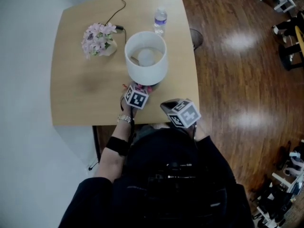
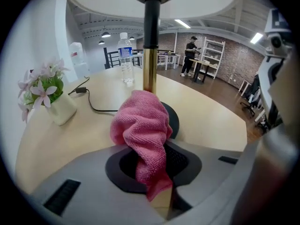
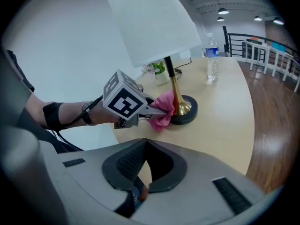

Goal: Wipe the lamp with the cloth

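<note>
So the lamp [image 1: 147,72] is standing upright on the desk [image 1: 80,99], with its long axis running straight up. It's got a black round base [image 3: 185,112], a brass stem [image 2: 149,69] and a white shade [image 3: 152,22] on top, open end facing up. It's sitting close to the desk's near edge and not far from the right edge, with the floor [image 1: 237,89] showing past it.

The left claw [image 2: 152,165] is pinching the cloth [image 2: 140,125], which is pink and all bunched up, with a tail hanging down between the pads. The cloth is pushing right up against the bottom of the stem, over the base, on the near side of the lamp under the shade.

The right claw [image 3: 146,165] is pressed together with nothing in it. It's hanging at the near edge toward the right corner, pointing at the lamp from well apart.

Room-wise, the near left part of the desk is lying open. The flowers [image 1: 98,39] are sitting left of the lamp and the bottle [image 1: 160,20] is standing behind it near the right edge. A cord [image 1: 118,6] is trailing in from the far edge toward the flowers.
</note>
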`<state>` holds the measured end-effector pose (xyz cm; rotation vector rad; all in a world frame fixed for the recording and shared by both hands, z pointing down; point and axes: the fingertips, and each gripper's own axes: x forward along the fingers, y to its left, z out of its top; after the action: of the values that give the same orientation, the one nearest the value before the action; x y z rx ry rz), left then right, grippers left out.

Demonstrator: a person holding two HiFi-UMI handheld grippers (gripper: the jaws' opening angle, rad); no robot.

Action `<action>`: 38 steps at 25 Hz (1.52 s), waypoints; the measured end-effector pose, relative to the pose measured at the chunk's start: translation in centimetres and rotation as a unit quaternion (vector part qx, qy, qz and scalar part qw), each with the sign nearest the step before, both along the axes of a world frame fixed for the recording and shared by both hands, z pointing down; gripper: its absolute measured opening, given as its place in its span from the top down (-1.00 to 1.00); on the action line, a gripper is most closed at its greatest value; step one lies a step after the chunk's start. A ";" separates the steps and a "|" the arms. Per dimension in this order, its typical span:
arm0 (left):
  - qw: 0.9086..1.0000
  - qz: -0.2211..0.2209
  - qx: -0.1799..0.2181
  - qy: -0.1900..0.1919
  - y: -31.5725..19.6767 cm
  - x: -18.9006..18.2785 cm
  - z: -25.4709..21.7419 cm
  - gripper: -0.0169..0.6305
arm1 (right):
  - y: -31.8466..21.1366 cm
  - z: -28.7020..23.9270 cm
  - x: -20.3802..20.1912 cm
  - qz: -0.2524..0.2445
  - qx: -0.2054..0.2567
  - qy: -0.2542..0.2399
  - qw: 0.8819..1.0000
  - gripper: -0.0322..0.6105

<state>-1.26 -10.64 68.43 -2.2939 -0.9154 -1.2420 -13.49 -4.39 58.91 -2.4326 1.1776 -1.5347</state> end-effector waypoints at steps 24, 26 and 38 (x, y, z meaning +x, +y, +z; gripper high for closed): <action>0.984 -0.170 -0.006 0.060 11.0 4.0 0.2 0.68 | 13.0 2.2 -2.1 -0.079 0.002 0.004 0.997 0.89; 0.984 -0.171 -0.007 0.058 11.5 4.2 0.4 0.68 | 14.0 2.3 -2.2 -0.070 0.002 0.006 0.997 0.89; 0.994 -0.080 -0.027 0.063 14.7 -2.2 -2.1 0.68 | 13.4 1.3 -2.5 -0.058 0.022 0.015 0.998 0.89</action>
<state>-3.49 4.11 66.31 -2.4979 -0.7431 -1.1304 -15.99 9.01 60.17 -2.4077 1.3669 -1.4877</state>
